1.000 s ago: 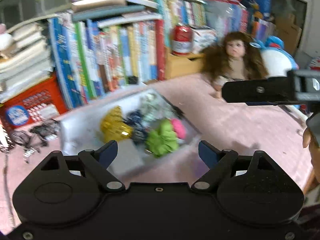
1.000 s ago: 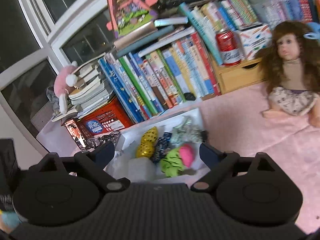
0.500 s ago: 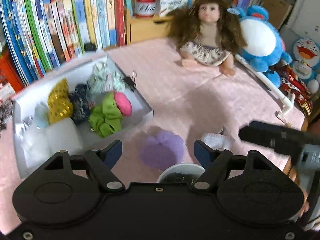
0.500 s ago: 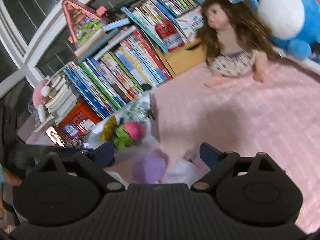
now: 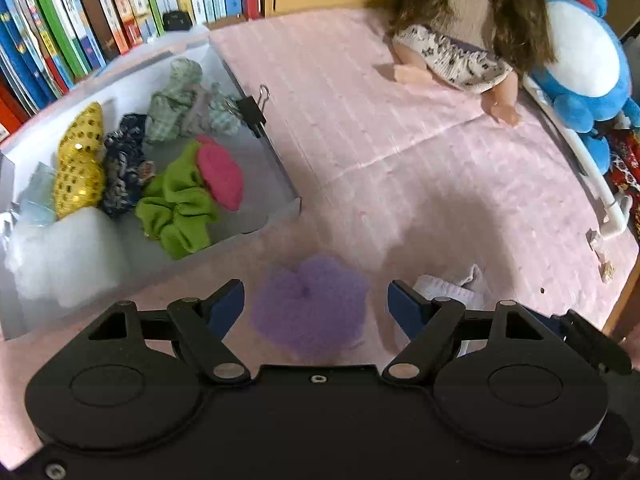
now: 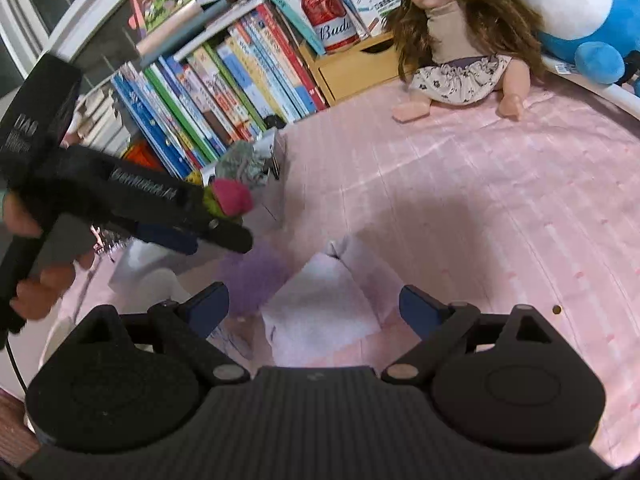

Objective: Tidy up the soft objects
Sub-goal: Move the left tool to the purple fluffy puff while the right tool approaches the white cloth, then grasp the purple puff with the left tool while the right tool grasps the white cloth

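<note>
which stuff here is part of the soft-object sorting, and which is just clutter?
Job:
purple puff
white sock
white box
green scrunchie
pink pad
gold scrunchie

Clutter:
doll
blue plush
books
beer can
binder clip

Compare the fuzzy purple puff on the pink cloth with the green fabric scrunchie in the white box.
The fuzzy purple puff lies on the pink cloth, outside the white box; the green fabric scrunchie already sits inside it. The puff is round and fluffy with a dimpled centre; the scrunchie is smooth, gathered folds. The puff lies alone between the open left gripper's fingers; the scrunchie touches a pink piece. Both are soft.
</note>
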`<state>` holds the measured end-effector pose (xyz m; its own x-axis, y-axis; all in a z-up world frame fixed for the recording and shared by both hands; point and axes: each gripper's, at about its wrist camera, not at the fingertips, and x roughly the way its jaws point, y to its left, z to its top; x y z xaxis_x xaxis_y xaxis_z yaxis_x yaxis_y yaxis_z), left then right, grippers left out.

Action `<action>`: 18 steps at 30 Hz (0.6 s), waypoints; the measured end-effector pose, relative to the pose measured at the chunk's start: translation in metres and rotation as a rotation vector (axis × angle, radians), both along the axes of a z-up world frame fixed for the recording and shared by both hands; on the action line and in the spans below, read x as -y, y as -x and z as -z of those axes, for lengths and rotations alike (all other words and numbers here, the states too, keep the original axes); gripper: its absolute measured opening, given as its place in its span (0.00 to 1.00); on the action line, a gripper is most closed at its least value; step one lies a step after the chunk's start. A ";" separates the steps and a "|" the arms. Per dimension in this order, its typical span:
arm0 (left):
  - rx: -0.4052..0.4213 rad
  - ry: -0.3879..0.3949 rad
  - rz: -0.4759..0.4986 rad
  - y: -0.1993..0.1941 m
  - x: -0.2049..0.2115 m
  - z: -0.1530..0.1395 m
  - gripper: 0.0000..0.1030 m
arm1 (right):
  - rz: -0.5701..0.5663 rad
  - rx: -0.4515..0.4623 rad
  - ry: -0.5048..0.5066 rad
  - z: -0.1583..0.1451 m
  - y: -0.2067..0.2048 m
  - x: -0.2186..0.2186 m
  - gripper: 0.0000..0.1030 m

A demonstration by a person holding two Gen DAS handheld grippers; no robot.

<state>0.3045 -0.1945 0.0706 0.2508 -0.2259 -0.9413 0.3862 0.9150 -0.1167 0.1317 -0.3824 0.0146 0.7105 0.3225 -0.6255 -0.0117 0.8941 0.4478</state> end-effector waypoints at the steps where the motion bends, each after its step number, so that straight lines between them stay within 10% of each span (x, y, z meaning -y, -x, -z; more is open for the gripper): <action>1: -0.011 -0.007 -0.004 -0.002 0.002 0.003 0.75 | -0.007 -0.001 0.007 0.001 0.000 -0.001 0.94; 18: -0.091 -0.061 -0.011 -0.017 0.009 0.031 0.59 | -0.058 -0.001 0.088 0.016 -0.010 -0.017 0.87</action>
<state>0.3216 -0.2039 0.0399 0.1653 -0.1651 -0.9723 0.3667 0.9255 -0.0948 0.1415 -0.3655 -0.0010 0.6912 0.3073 -0.6541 -0.0642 0.9276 0.3679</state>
